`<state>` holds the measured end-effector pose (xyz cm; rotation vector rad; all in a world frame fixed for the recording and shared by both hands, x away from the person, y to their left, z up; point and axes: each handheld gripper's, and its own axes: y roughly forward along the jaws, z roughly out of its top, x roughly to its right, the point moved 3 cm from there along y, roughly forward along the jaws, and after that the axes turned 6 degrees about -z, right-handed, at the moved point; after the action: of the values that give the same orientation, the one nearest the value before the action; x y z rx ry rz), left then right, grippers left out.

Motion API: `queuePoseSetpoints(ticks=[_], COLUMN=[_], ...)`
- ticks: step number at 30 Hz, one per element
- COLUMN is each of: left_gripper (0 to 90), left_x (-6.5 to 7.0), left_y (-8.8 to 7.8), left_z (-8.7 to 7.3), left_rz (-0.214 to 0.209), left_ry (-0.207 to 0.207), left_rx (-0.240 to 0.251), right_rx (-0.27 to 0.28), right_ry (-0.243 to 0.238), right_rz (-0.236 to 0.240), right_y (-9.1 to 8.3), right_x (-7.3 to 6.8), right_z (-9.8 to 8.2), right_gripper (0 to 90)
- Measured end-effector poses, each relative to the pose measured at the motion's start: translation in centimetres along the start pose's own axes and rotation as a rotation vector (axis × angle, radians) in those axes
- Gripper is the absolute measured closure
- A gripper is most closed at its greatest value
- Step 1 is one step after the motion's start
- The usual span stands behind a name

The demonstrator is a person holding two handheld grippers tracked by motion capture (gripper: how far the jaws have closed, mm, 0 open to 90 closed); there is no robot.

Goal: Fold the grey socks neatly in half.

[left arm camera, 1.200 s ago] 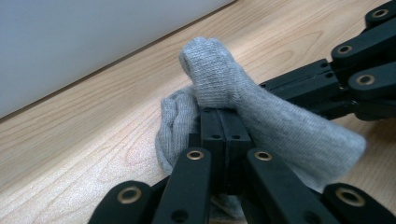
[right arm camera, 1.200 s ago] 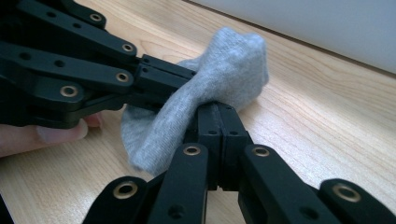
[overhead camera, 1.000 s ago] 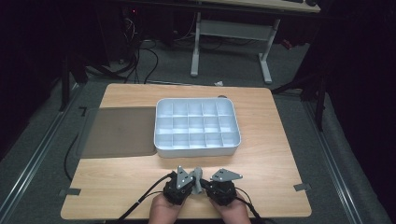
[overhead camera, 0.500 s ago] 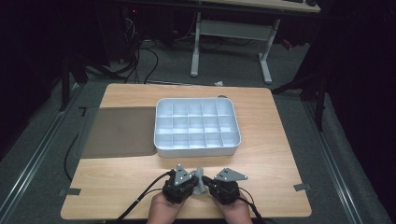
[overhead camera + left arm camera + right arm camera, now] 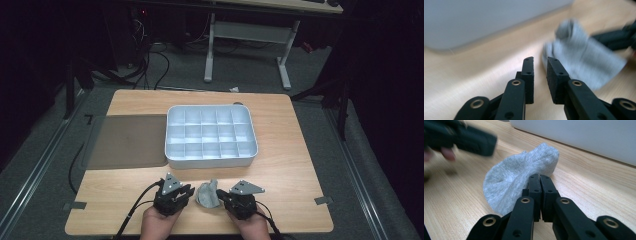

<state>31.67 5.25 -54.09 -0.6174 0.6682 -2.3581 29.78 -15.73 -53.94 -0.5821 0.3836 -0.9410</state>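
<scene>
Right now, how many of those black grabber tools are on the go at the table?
2. The left gripper is at the near edge, jaws apart and empty, just left of the grey sock. The right gripper is beside it, jaws shut on the sock.

Grey knit sock (image 5: 521, 173), wood-grain table (image 5: 586, 182)

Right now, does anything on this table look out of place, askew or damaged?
Nothing looks damaged or spilled. The grey sock lies crumpled on the table in front of the compartment tray, pinched at one edge by the right gripper. The left gripper has just been opening, with nothing between its jaws.
</scene>
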Motion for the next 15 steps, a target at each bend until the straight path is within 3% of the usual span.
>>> queuePoseSetpoints(ticks=[3,15], left_gripper=[78.3,79.4], left_x=[0.7,2.7], left_y=[1.0,2.0], left_z=[-0.6,-0.1], left_rz=[-0.013,-0.011], left_ry=[0.011,0.08], left_rx=[-0.046,-0.051], right_rx=[-0.003,0.005], right_ry=[0.002,-0.003], right_rz=[0.001,0.008], right_y=[-0.1,-0.4], right_x=[-0.1,-0.5], right_z=[-0.1,0.0], right_gripper=[88.9,88.4])
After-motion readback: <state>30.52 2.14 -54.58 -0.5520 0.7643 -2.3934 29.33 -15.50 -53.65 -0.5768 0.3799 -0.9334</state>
